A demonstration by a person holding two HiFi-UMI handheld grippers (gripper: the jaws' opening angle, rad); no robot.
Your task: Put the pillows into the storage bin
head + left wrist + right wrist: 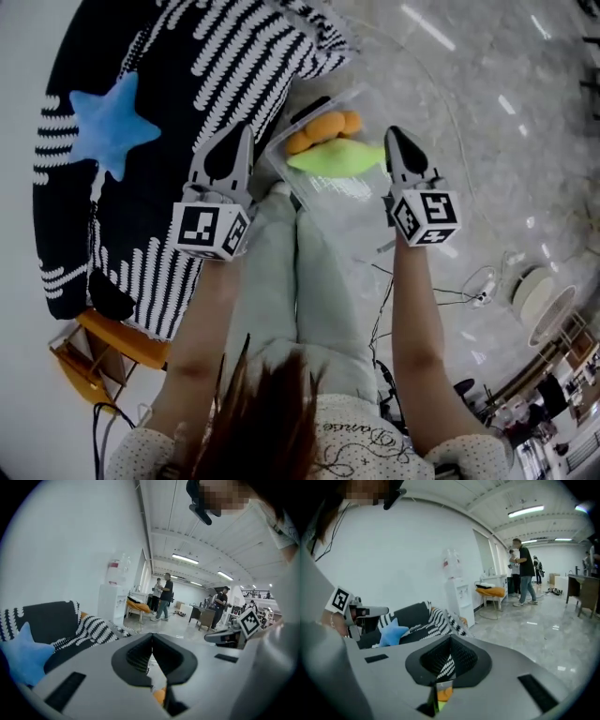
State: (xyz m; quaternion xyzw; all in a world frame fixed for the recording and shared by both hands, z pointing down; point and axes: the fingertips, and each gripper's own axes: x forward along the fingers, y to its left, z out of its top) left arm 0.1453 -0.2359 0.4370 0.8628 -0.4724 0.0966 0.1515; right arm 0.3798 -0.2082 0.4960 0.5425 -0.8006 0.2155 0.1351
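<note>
A clear storage bin (pixel 319 192) stands on the floor before the person's legs, with an orange pillow (pixel 323 131) and a green pillow (pixel 339 157) in it. A blue star pillow (pixel 108 127) lies on the black sofa with the striped throw (pixel 234 56). My left gripper (pixel 244 131) is raised over the sofa's edge, left of the bin, shut and empty. On the bin's right side my right gripper (pixel 393 133) is also raised, shut on nothing. The star pillow (pixel 391 632) shows in the right gripper view, with orange and green (pixel 443 693) below the jaws.
An orange-seated stool (pixel 122 339) stands by the sofa's near end. Cables (pixel 441 298) and round white items (pixel 536 292) lie on the glossy floor at right. A water dispenser (pixel 458 597), an orange chair (pixel 492 592) and standing people (pixel 524 569) are farther off.
</note>
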